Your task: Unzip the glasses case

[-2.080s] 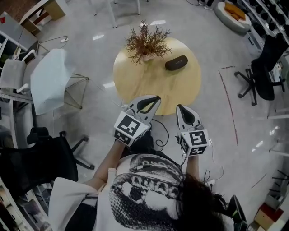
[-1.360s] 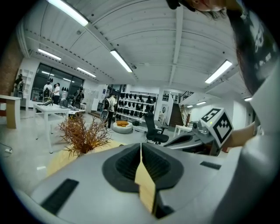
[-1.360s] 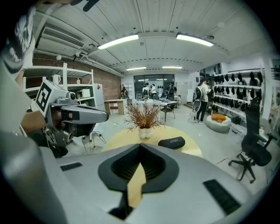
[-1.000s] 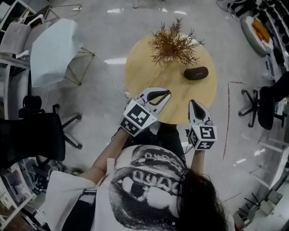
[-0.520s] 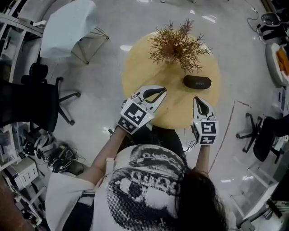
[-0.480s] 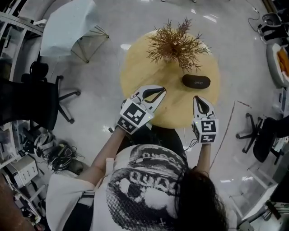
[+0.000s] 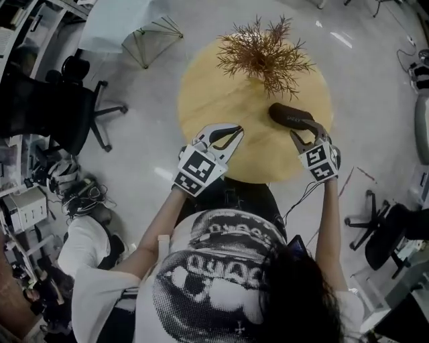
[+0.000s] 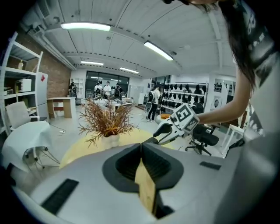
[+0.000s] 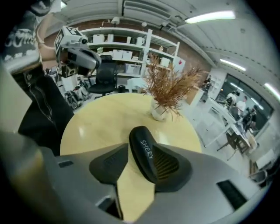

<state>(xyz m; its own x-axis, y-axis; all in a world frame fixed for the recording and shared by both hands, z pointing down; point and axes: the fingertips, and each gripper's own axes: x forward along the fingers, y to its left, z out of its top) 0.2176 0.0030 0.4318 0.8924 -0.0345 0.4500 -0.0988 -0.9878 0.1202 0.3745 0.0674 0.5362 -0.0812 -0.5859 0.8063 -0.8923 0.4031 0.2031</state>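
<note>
A black oval glasses case [image 7: 288, 114] lies on the round wooden table [image 7: 214, 94], right of a dried plant in a white vase [image 7: 265, 53]. My right gripper [image 7: 305, 129] points down at the case's near end. Its jaws are opening, and in the right gripper view the case [image 9: 144, 157] lies between them, close against the right jaw, with a gap on the left; the right gripper [image 9: 140, 145] is not pressing on it. My left gripper [image 7: 234, 129] hovers over the table's near edge, shut and holding nothing [image 8: 141, 146], well left of the case.
The plant [image 8: 105, 120] stands behind the case near the table's far side. A black office chair [image 7: 47, 100] is on the floor at left, another chair [image 7: 382, 234] at right, and a white-draped frame [image 7: 127, 20] at the top. Cables and gear [image 7: 74, 194] clutter the left floor.
My right gripper has moved forward and down onto the case's near end, rolled, and its jaws have parted. The left gripper has edged forward over the table rim. The head view has shifted.
</note>
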